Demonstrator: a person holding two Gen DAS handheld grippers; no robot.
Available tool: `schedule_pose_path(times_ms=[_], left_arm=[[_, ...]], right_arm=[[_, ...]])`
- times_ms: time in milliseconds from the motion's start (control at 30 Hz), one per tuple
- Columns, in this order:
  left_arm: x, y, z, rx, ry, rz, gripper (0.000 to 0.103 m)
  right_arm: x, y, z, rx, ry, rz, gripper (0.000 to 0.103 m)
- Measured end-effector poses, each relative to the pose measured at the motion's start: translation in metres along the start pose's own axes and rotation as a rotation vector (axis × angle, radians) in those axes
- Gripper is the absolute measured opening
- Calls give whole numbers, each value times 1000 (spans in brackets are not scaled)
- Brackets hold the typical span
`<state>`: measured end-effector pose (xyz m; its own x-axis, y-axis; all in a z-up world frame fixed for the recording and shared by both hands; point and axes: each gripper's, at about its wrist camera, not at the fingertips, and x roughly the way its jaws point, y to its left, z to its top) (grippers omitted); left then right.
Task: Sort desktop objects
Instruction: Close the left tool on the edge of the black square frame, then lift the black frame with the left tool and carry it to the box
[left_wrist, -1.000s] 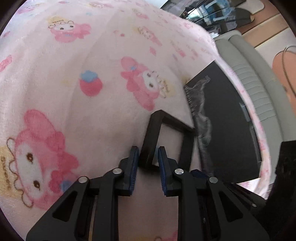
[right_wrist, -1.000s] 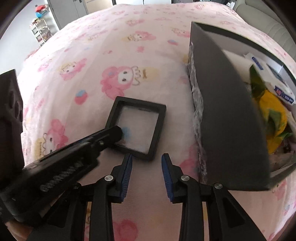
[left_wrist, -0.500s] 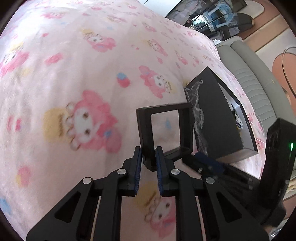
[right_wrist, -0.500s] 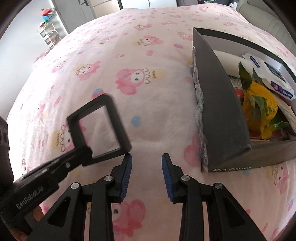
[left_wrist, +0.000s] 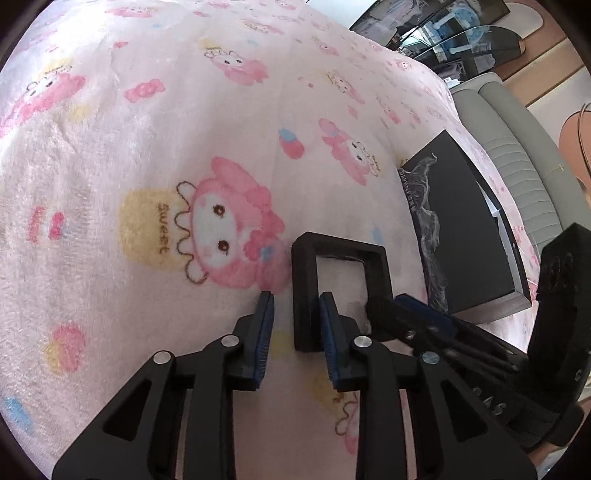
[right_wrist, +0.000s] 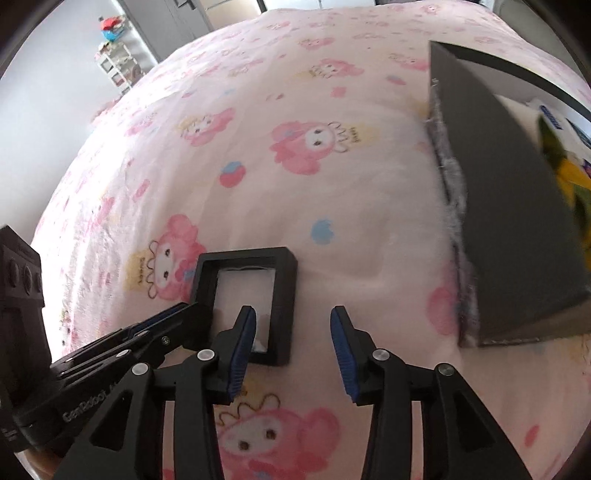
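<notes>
Fleecy pink blanket (left_wrist: 155, 155) printed with cartoon rabbits carries a square black frame (left_wrist: 341, 291) with a clear film centre, lying flat near a matte black cardboard box (left_wrist: 461, 236). Both the left gripper (left_wrist: 295, 332) and the right gripper (right_wrist: 291, 339) have just been opening, blue ribbed pads straddling opposite frame rails without pressing. Only the right wrist view shows yellow-green packaging (right_wrist: 569, 181) inside the box.
</notes>
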<state>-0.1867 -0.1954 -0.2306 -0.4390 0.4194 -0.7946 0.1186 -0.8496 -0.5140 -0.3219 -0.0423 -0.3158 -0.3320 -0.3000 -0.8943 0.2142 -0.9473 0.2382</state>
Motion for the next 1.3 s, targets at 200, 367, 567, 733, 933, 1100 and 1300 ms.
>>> schedule_pose_path(times_ms=[200, 367, 567, 733, 933, 1100, 1300], left_arm=[[6, -1, 1, 1, 4, -22, 24], [2, -11, -3, 27, 4, -40, 19], [-12, -24, -12, 49, 3, -63, 19], [-25, -39, -47, 74, 30, -88, 19], [-17, -54, -80, 111, 105, -72, 24], [-16, -59, -79, 119, 77, -32, 31], [-12, -68, -89, 138, 86, -2, 21]], right_arm=[[17, -3, 9, -16, 11, 31, 31], [11, 3, 7, -58, 7, 62, 20], [-5, -3, 3, -76, -18, 63, 18], [-38, -12, -20, -119, 5, 45, 18], [-78, -20, -71, -137, 74, 41, 18], [-90, -36, -86, -76, 71, 38, 18], [-82, -45, -84, -39, 95, 85, 20]])
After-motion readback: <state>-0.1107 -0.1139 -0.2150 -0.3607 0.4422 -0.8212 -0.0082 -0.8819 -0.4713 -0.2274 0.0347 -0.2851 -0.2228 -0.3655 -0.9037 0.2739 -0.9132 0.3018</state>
